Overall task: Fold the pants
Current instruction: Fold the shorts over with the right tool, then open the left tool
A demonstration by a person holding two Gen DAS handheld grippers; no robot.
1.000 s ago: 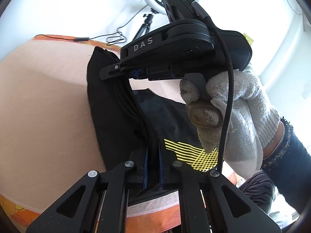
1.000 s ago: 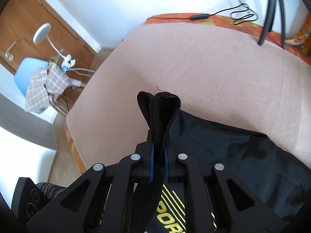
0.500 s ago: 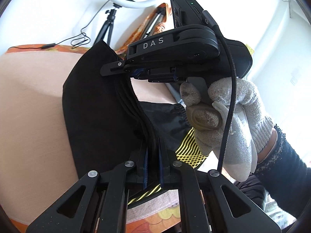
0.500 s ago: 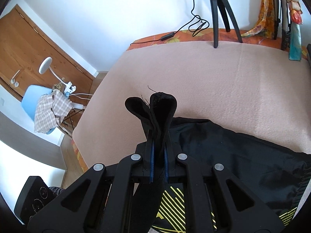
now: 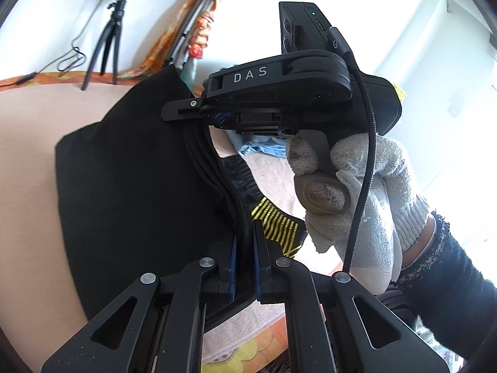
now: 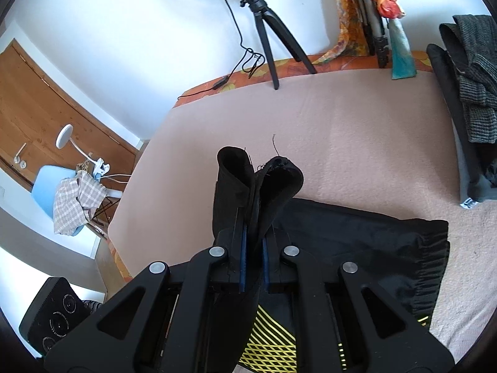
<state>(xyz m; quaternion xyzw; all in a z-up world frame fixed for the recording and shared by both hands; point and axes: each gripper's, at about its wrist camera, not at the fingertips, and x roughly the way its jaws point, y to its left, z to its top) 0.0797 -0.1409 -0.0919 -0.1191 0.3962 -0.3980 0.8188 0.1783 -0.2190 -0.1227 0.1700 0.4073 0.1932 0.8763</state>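
Black pants [image 5: 130, 180] with a yellow grid print [image 5: 276, 220] are partly lifted off a pink bed cover [image 5: 28, 130]. My left gripper [image 5: 243, 248] is shut on the pants' stacked edge. My right gripper [image 6: 254, 242] is shut on the same hem end, which sticks up past the fingers [image 6: 259, 180]. The right gripper also shows in the left wrist view [image 5: 214, 115], held by a white-gloved hand [image 5: 351, 186], pinching the same edge farther along. The rest of the pants [image 6: 366, 242] lies on the bed below.
A ring light tripod [image 6: 267, 31] and cable stand at the bed's far edge. Dark folded clothes [image 6: 466, 87] lie at the right side of the bed. A blue chair with a checked cloth [image 6: 71, 199] and a wooden door [image 6: 40, 118] are at left.
Both grippers have carried the held pants end up and toward the waistband side. More of the bed's right side and the tripod have come into view.
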